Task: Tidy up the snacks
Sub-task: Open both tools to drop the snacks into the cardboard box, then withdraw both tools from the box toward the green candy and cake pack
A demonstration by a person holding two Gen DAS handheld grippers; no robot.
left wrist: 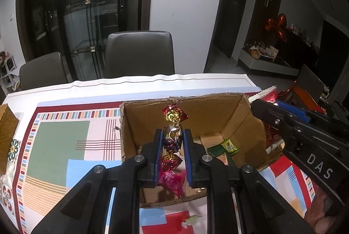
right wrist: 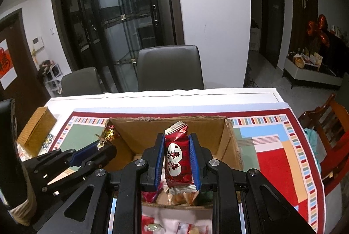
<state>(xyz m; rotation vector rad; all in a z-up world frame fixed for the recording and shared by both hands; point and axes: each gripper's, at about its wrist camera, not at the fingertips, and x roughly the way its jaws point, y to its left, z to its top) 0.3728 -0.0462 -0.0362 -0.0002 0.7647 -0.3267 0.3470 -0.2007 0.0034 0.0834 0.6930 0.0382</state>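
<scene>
Your left gripper (left wrist: 172, 140) is clamped on a foil-wrapped candy (left wrist: 173, 136) above the cardboard box (left wrist: 237, 122); your right gripper (right wrist: 176, 152) pinches a red snack packet (right wrist: 177, 157) over the same box (near its front edge). Release too early and that packet could tip outside the front wall. The grippers are close together, so they may knock.

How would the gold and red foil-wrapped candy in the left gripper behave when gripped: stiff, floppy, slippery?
The gold and red foil-wrapped candy probably has a firm core, since it stands upright between the left gripper's pads. Its twisted foil ends look crinkly and likely flop. The glossy foil may be slippery.
</scene>
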